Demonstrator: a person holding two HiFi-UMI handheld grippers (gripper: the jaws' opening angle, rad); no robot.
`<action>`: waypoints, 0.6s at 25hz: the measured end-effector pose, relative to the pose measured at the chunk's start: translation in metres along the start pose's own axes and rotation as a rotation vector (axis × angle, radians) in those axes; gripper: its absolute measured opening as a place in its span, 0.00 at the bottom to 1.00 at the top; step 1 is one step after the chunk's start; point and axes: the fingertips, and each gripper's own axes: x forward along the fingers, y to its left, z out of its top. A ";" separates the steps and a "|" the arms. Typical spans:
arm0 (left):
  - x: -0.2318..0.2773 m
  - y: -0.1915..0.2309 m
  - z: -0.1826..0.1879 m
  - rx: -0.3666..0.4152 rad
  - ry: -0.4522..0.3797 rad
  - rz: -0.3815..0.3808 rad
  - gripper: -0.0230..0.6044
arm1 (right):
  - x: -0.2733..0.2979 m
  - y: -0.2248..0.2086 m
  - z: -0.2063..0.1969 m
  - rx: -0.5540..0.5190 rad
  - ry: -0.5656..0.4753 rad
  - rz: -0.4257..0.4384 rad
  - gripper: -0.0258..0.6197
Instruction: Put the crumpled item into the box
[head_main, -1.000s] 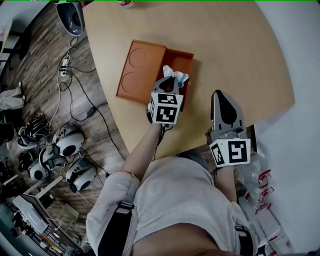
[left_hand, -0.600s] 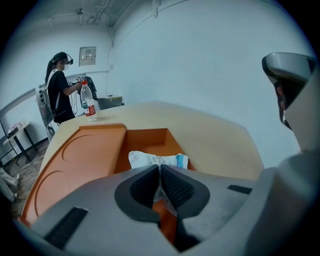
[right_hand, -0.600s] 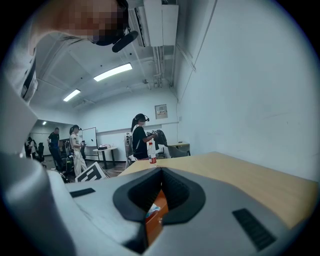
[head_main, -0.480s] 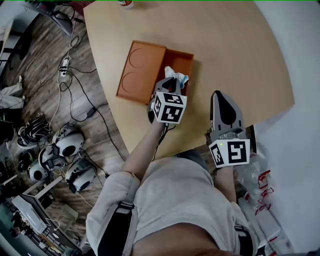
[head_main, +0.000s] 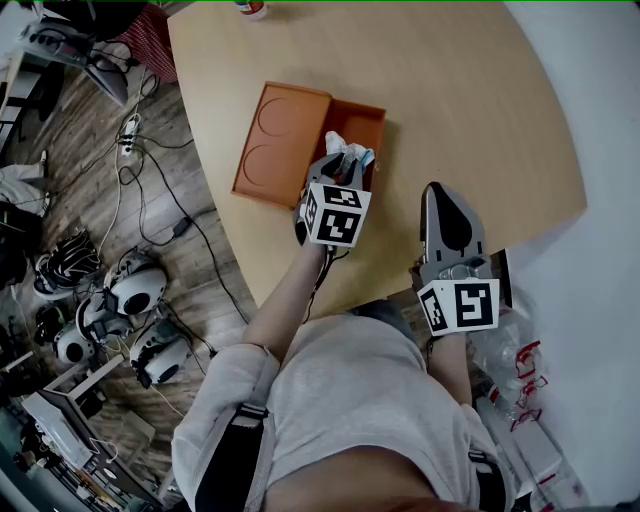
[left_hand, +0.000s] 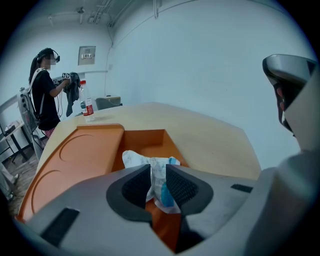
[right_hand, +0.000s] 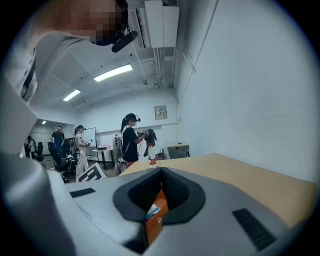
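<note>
My left gripper (head_main: 344, 163) is shut on the crumpled item (head_main: 346, 149), a white wad with blue patches. It holds the wad over the near edge of the orange box (head_main: 366, 118). In the left gripper view the crumpled item (left_hand: 158, 176) is pinched between the dark pads, with the open box (left_hand: 148, 142) just beyond and its flat lid (left_hand: 75, 152) to the left. My right gripper (head_main: 441, 192) hovers over the table's near edge, right of the box. Its jaws are shut with nothing between them (right_hand: 159, 199).
The box rests on a light wooden table (head_main: 470, 90). A bottle (head_main: 252, 7) stands at the table's far edge. Cables and helmets (head_main: 130, 285) lie on the floor to the left. A person (left_hand: 44, 95) stands beyond the table, and a white wall runs along the right.
The left gripper has twisted slightly above the box's near edge, still gripping the crumpled item. The right gripper has stayed where it was.
</note>
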 end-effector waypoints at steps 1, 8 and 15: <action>-0.001 0.000 0.001 0.000 -0.003 0.000 0.16 | -0.001 0.000 0.001 -0.002 -0.001 0.000 0.05; -0.006 0.004 0.005 -0.050 -0.048 0.009 0.16 | -0.007 -0.002 0.003 -0.003 -0.008 -0.003 0.05; -0.030 -0.001 0.019 -0.063 -0.141 -0.002 0.06 | -0.018 0.002 0.008 -0.008 -0.022 0.011 0.05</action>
